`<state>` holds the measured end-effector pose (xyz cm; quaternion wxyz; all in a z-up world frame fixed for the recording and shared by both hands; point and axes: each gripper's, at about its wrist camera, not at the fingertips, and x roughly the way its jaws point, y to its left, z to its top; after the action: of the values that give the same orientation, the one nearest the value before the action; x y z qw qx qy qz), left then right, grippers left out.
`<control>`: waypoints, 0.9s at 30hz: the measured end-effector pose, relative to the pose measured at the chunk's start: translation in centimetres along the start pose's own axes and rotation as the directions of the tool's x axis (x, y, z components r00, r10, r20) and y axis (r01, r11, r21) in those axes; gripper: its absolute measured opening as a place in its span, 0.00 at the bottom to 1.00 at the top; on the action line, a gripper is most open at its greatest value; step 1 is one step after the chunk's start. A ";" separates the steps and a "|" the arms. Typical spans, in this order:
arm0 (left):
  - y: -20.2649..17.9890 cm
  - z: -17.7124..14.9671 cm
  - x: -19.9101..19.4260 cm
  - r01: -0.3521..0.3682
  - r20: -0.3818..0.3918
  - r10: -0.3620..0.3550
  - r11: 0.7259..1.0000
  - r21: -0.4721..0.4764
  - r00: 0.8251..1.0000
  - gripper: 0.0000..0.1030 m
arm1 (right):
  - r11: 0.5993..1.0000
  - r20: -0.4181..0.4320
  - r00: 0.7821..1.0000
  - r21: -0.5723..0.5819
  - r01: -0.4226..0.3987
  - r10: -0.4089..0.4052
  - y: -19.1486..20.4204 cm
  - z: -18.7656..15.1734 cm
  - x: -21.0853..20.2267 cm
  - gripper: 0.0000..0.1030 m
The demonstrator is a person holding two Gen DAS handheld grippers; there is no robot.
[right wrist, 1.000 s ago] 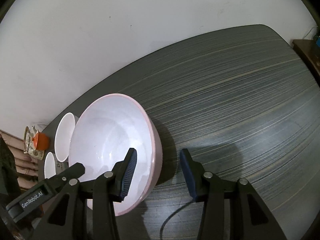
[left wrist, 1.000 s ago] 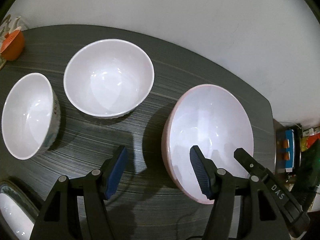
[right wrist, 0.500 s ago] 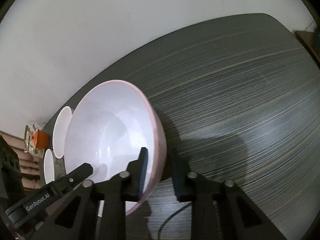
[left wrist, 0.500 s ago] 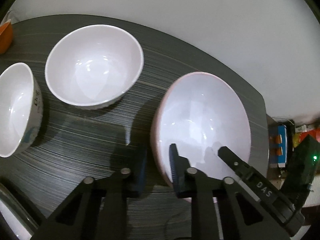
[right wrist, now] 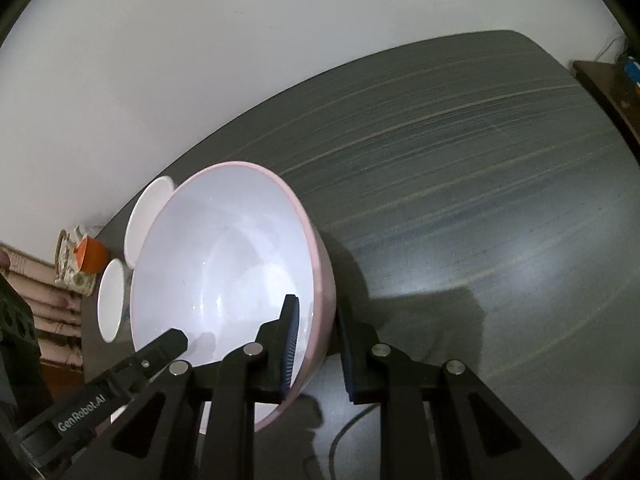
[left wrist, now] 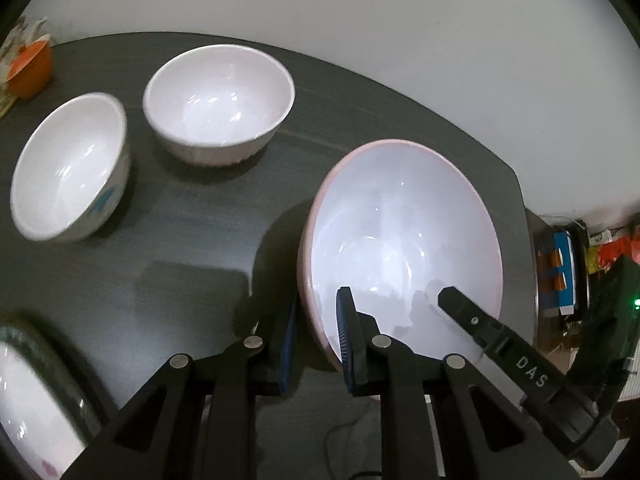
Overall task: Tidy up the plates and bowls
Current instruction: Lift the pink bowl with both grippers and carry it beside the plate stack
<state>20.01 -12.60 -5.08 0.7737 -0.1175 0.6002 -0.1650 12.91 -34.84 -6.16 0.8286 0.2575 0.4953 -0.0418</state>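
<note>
A large pink bowl point(left wrist: 400, 248) with a white inside is held tilted above the dark table point(left wrist: 180, 248). My left gripper point(left wrist: 316, 344) is shut on its left rim, one finger inside and one outside. My right gripper point(right wrist: 318, 354) is shut on the opposite rim of the pink bowl point(right wrist: 224, 280). Two smaller white bowls stand on the table: one at the back point(left wrist: 218, 102) and one with a blue pattern at the left point(left wrist: 70, 166). They also show behind the pink bowl in the right wrist view, the back bowl point(right wrist: 146, 214) and the left bowl point(right wrist: 110, 300).
A plate with a dark rim point(left wrist: 36, 408) lies at the near left. An orange cup point(left wrist: 32, 68) stands at the table's far left corner. A white wall runs behind the table. Cluttered shelves point(left wrist: 568, 264) stand past the table's right edge.
Both grippers closed on the pink bowl's rim and lifted it, tilted, off the table. The left view shifted, so the two white bowls moved right in the frame.
</note>
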 end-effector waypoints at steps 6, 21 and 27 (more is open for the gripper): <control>0.7 -4.1 -3.2 -0.019 0.011 0.019 1.000 0.012 1.000 0.16 | 0.999 0.008 1.000 -0.031 -0.013 0.013 1.3 -2.9 -1.6 0.19; 3.7 -11.8 -7.5 -0.054 0.023 0.054 0.999 -0.010 0.998 0.16 | 0.996 -0.046 0.998 -0.076 -0.043 0.039 2.9 -11.1 -3.3 0.19; 4.0 -13.8 -7.2 -0.056 0.010 0.057 0.998 -0.031 0.998 0.16 | 0.996 -0.065 0.997 -0.085 -0.038 0.032 3.1 -13.1 -3.1 0.19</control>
<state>5.53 -5.83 -3.69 0.7795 -0.1132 0.6015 -0.1332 1.84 -26.62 -7.28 0.8234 0.2313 0.5181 0.0024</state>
